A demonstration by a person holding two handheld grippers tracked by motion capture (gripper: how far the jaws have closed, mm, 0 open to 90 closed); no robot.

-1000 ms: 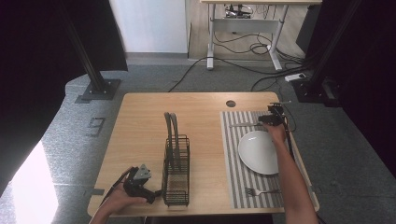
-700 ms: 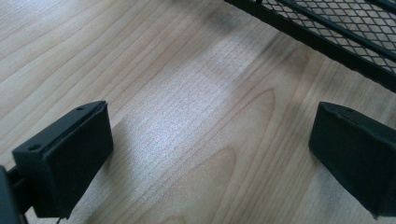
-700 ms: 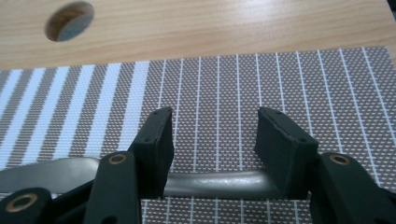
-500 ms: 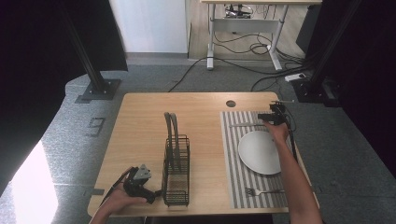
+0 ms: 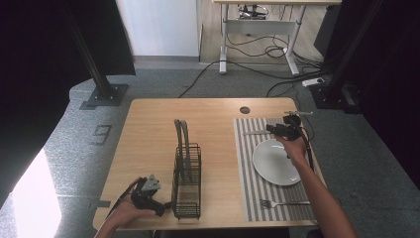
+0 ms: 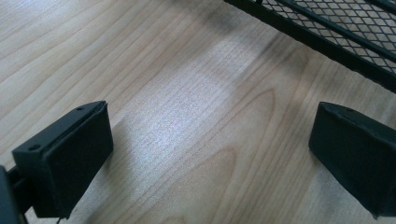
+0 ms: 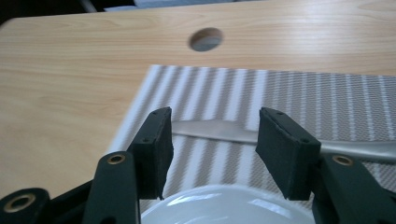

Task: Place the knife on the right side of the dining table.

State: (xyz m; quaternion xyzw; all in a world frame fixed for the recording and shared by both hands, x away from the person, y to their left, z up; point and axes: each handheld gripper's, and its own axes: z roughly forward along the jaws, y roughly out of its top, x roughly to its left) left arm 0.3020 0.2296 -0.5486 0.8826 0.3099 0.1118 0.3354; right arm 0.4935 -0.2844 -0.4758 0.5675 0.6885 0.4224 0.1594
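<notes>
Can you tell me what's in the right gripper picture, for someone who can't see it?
The right tongs hang open just above a silver knife lying on a grey striped placemat. The rim of a white plate shows below the tongs. Behind lies the wooden table with a round hole.

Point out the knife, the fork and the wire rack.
knife [image 7: 219, 129], right gripper view, blade between the jaws.
fork [image 5: 282, 203], high view, mid-handle.
wire rack [image 5: 187, 181], high view, basket's top rim.
</notes>
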